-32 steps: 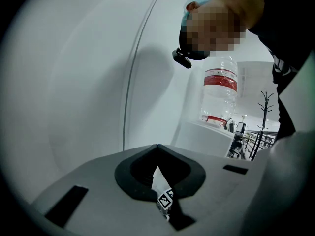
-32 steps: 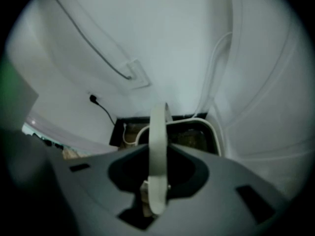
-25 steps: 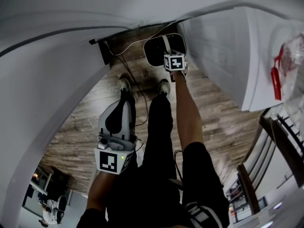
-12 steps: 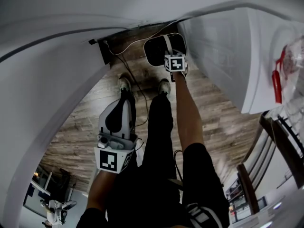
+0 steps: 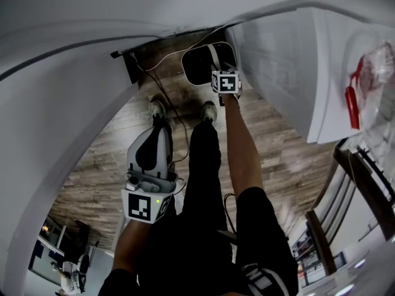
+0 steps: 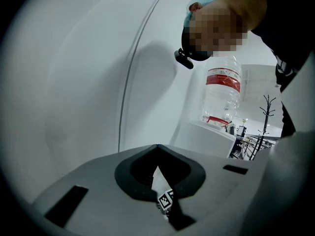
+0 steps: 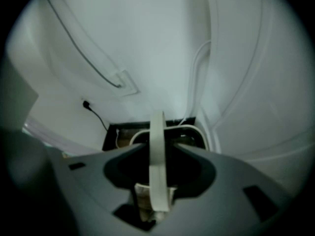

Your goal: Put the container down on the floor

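Two grey plastic jaws of the right gripper (image 7: 158,144) stand apart, having just been opening. The flat white band of the handle (image 7: 157,181) rises between them with a gap on each side, so nothing is clenched. Just beyond their tips is the container (image 5: 199,65), a dark bin with rounded corners and a thin white rim, set on the floor (image 5: 105,165) of brown wood-grain planks. Left of these jaws a thin black cord (image 7: 94,112) trails up a smooth white wall (image 7: 147,43), and the same matt white panels close in to the right. The left gripper (image 6: 158,151) has its jaws together at the tips, grasping nothing. Only a narrow wedge of light is open behind the tips, and through it shows the right gripper's black-and-white cube (image 6: 166,200). These jaws point nearly level, well back from the container and beside a black trouser leg (image 5: 203,165). Far past them to the right, a clear ribbed bottle (image 6: 222,92) with a red label stands on a white top.
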A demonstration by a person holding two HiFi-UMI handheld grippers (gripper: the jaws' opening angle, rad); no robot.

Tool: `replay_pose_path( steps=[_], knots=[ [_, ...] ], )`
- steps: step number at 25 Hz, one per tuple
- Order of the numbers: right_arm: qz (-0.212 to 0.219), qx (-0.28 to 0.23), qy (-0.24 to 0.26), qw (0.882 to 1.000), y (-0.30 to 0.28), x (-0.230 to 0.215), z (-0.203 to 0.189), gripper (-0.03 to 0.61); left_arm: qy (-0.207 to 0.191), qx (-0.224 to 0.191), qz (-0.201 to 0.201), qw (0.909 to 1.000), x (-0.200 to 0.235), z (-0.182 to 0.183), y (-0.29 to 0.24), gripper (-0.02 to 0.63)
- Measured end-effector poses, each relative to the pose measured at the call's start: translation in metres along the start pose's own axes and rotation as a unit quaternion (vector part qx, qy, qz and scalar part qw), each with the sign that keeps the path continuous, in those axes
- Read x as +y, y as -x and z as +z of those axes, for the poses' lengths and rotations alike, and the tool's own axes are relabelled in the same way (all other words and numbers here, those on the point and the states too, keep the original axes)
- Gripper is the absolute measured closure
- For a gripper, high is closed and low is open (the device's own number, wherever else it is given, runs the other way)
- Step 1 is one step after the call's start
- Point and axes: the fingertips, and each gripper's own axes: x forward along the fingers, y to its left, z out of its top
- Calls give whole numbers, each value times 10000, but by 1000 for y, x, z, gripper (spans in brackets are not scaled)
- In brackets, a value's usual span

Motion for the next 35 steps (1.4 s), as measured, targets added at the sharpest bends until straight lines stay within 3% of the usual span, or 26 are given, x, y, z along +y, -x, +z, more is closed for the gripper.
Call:
replay_pose_path(
  steps=[12, 15, 17, 35],
  knots=[
    [103, 47, 1, 9999, 20, 10, 1, 390, 85, -114, -60, 9999, -4, 13, 5, 586],
    [45, 102, 174, 9998, 19, 17, 1, 467, 130, -109, -45, 9998, -1, 10, 6, 586],
    [19, 139, 234, 9996, 19, 22, 0, 485, 138, -102, -40, 9998, 1, 9, 8, 586],
    [-67, 154, 108, 9998, 29, 30, -5, 483, 148, -180, -124, 9997, 8, 23, 24, 586]
  ],
)
